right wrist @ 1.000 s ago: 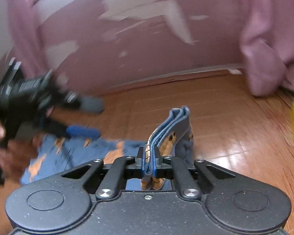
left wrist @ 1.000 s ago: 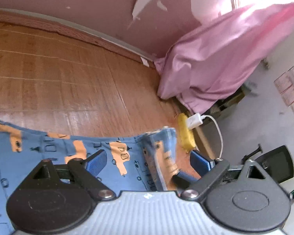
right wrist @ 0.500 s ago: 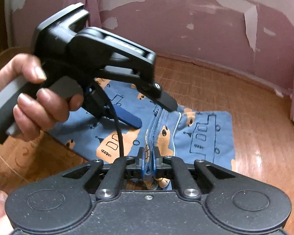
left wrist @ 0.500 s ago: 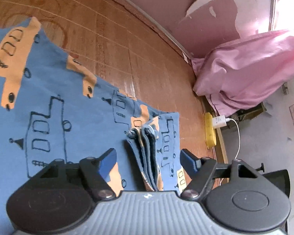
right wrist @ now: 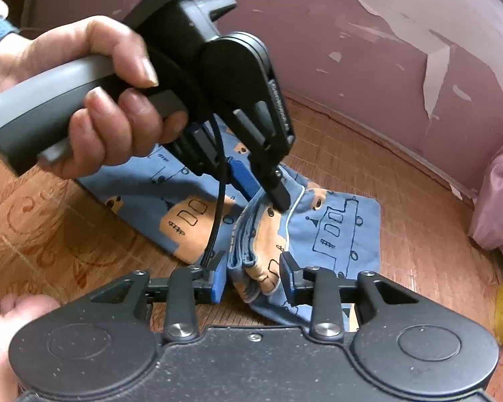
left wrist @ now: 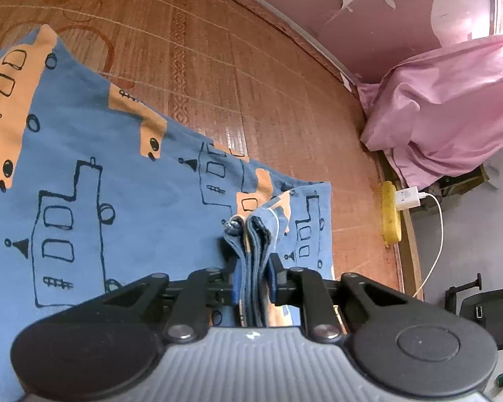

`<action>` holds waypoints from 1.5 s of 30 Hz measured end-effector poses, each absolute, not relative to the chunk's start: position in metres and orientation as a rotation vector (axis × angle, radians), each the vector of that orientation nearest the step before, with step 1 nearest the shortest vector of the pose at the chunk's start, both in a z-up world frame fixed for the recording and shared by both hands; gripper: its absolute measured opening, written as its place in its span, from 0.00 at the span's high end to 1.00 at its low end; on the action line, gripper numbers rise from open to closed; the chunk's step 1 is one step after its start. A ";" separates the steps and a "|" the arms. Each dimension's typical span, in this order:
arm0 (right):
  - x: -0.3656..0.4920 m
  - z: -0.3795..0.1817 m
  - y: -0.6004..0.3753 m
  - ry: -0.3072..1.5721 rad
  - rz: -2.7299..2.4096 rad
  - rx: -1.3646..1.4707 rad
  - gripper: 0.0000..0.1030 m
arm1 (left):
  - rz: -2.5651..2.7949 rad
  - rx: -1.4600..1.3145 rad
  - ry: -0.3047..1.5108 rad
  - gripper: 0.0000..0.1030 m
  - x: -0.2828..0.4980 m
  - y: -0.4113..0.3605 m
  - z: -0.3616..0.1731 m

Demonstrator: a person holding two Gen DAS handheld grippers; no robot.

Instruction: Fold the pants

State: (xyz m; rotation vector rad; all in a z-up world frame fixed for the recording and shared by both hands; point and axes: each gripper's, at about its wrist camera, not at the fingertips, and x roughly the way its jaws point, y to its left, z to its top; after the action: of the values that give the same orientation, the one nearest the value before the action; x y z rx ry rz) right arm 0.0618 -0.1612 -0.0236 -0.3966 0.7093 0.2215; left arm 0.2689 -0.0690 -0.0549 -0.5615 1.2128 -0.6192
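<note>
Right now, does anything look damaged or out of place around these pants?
The pants look fine. The pink wall behind them is damaged: paint has peeled off in big pale patches. A yellow power strip with a white charger plugged in lies on the floor's edge.

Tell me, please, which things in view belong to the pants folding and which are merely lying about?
In the job: pants, left gripper, right gripper.

Lying about: pink cloth, yellow power strip, white charger, black chair.
</note>
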 end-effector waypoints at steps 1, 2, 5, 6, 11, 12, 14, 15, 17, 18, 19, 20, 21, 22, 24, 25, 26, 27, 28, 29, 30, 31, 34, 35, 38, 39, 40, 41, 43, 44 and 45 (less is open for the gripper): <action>0.063 -0.024 -0.163 0.712 0.219 -0.386 0.70 | -0.616 -0.557 1.212 0.85 0.269 -0.071 -0.054; 0.064 -0.025 -0.163 0.715 0.220 -0.373 0.78 | -0.615 -0.550 1.210 0.86 0.268 -0.072 -0.053; 0.064 -0.026 -0.167 0.720 0.219 -0.343 0.85 | -0.613 -0.528 1.202 0.89 0.267 -0.075 -0.051; 0.063 -0.025 -0.166 0.716 0.219 -0.347 0.85 | -0.612 -0.519 1.197 0.89 0.267 -0.076 -0.049; 0.060 -0.021 -0.161 0.698 0.221 -0.359 0.86 | -0.637 -0.470 1.164 0.90 0.265 -0.076 -0.037; 0.060 -0.019 -0.160 0.694 0.223 -0.362 0.86 | -0.643 -0.464 1.155 0.90 0.265 -0.075 -0.034; 0.060 -0.016 -0.156 0.685 0.231 -0.368 0.86 | -0.650 -0.455 1.141 0.90 0.265 -0.071 -0.028; 0.060 -0.014 -0.154 0.682 0.237 -0.371 0.86 | -0.654 -0.448 1.133 0.90 0.265 -0.068 -0.025; 0.061 -0.010 -0.148 0.675 0.255 -0.374 0.86 | -0.658 -0.426 1.116 0.90 0.264 -0.062 -0.019; 0.061 -0.008 -0.145 0.674 0.267 -0.371 0.86 | -0.660 -0.413 1.109 0.90 0.264 -0.058 -0.017; 0.062 -0.006 -0.141 0.674 0.282 -0.364 0.86 | -0.662 -0.399 1.102 0.90 0.263 -0.053 -0.014; 0.063 -0.004 -0.138 0.674 0.293 -0.358 0.86 | -0.664 -0.389 1.094 0.90 0.263 -0.048 -0.011; 0.063 -0.003 -0.133 0.671 0.309 -0.355 0.86 | -0.666 -0.383 1.086 0.90 0.263 -0.042 -0.009; 0.064 -0.001 -0.128 0.666 0.326 -0.356 0.86 | -0.663 -0.379 1.081 0.90 0.262 -0.035 -0.008; 0.066 0.002 -0.118 0.658 0.362 -0.353 0.86 | -0.657 -0.378 1.070 0.90 0.262 -0.020 -0.006; 0.067 0.003 -0.113 0.656 0.379 -0.350 0.86 | -0.651 -0.374 1.064 0.90 0.261 -0.012 -0.004; 0.068 0.003 -0.108 0.654 0.398 -0.348 0.86 | -0.642 -0.368 1.059 0.90 0.261 -0.004 -0.004; 0.070 0.004 -0.102 0.651 0.417 -0.348 0.86 | -0.632 -0.362 1.054 0.90 0.260 0.003 -0.003; 0.071 0.004 -0.096 0.649 0.436 -0.349 0.86 | -0.623 -0.357 1.048 0.90 0.259 0.009 -0.002; 0.073 0.005 -0.091 0.648 0.451 -0.349 0.86 | -0.614 -0.355 1.042 0.90 0.259 0.015 -0.001; 0.075 0.004 -0.086 0.646 0.470 -0.350 0.86 | -0.604 -0.355 1.036 0.90 0.257 0.023 0.000; 0.077 0.005 -0.081 0.645 0.486 -0.350 0.86 | -0.597 -0.356 1.031 0.90 0.257 0.029 0.000; 0.080 0.006 -0.066 0.643 0.528 -0.350 0.86 | -0.577 -0.357 1.023 0.90 0.255 0.047 0.002; 0.080 0.006 -0.063 0.641 0.538 -0.350 0.86 | -0.570 -0.356 1.023 0.90 0.255 0.052 0.002; 0.082 0.007 -0.050 0.642 0.573 -0.352 0.86 | -0.553 -0.347 1.019 0.90 0.252 0.066 0.002; 0.083 0.007 -0.048 0.642 0.582 -0.354 0.86 | -0.549 -0.342 1.016 0.90 0.251 0.070 0.002; 0.084 0.008 -0.046 0.642 0.590 -0.356 0.86 | -0.546 -0.337 1.013 0.90 0.250 0.075 0.002; 0.084 0.007 -0.043 0.644 0.597 -0.359 0.86 | -0.540 -0.334 1.013 0.90 0.250 0.078 0.002; 0.089 0.003 -0.038 0.654 0.611 -0.366 0.86 | -0.527 -0.320 1.024 0.90 0.250 0.082 -0.001; 0.090 0.001 -0.036 0.662 0.615 -0.372 0.86 | -0.522 -0.316 1.033 0.90 0.251 0.083 -0.003; 0.092 -0.002 -0.033 0.670 0.621 -0.378 0.86 | -0.516 -0.311 1.043 0.89 0.252 0.084 -0.006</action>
State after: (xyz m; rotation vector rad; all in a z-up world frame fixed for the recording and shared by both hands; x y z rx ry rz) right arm 0.0922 -0.0331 -0.0015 -0.3781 0.6697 0.6209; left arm 0.2524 0.0841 -0.0055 -0.3113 1.0429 -0.5161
